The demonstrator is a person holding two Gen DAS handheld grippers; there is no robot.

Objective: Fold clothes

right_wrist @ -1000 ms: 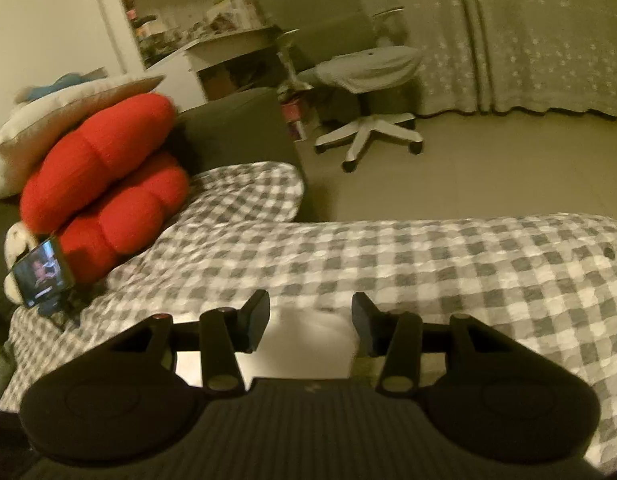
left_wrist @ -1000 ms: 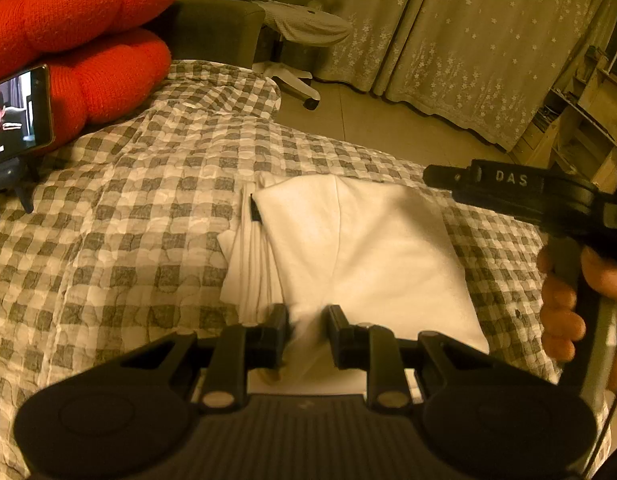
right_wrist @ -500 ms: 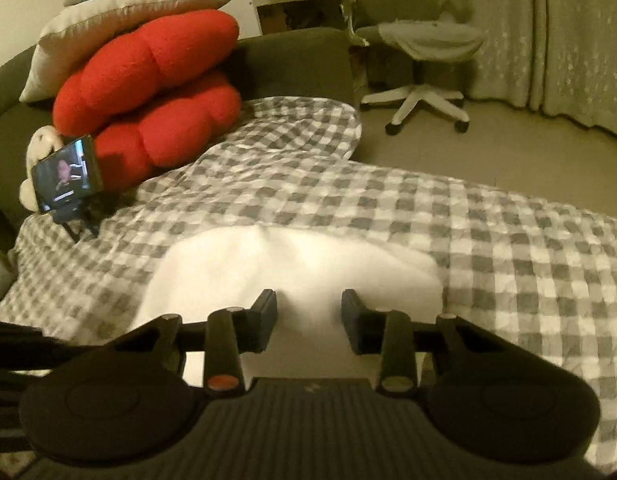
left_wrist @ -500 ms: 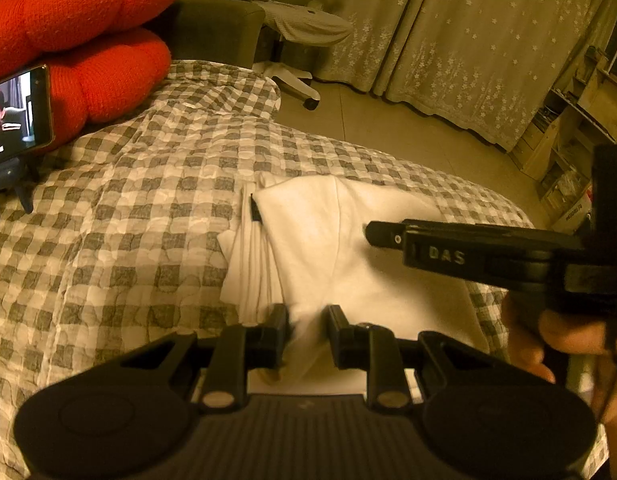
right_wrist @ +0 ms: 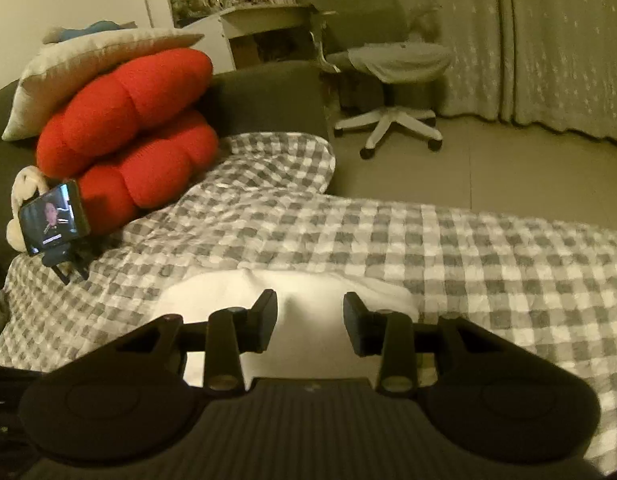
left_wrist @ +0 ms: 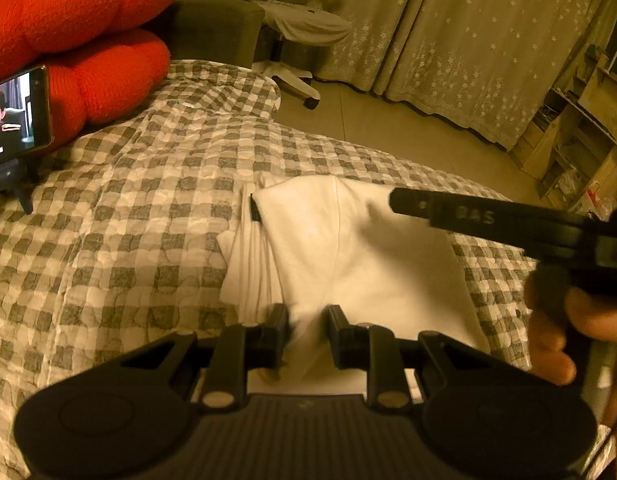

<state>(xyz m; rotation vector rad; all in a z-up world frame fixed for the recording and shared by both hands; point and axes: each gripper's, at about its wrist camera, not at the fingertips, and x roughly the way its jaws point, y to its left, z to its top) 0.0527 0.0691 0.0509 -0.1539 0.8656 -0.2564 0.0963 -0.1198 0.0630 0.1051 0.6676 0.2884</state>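
Note:
A folded white garment [left_wrist: 368, 248] lies on the grey-checked bedspread [left_wrist: 148, 200]. My left gripper [left_wrist: 307, 330] is at its near edge, shut on a raised fold of the white cloth. My right gripper [left_wrist: 394, 200] reaches in from the right above the garment, with a hand [left_wrist: 548, 328] on its handle. In the right wrist view the right gripper [right_wrist: 310, 312] hovers over the garment [right_wrist: 212, 292]. Its jaws are opening and nothing is pinched between them; the cloth lies below.
Red cushions [right_wrist: 128, 120] and a phone on a stand [right_wrist: 52, 218] sit at the bed's left end. An office chair [right_wrist: 392, 64] stands on the floor beyond the bed, before curtains [left_wrist: 468, 40]. Shelves [left_wrist: 580, 128] stand at the far right.
The right gripper has swung in from the right over the white garment, which now shows under its jaws. The left gripper and its hold on the cloth are unchanged.

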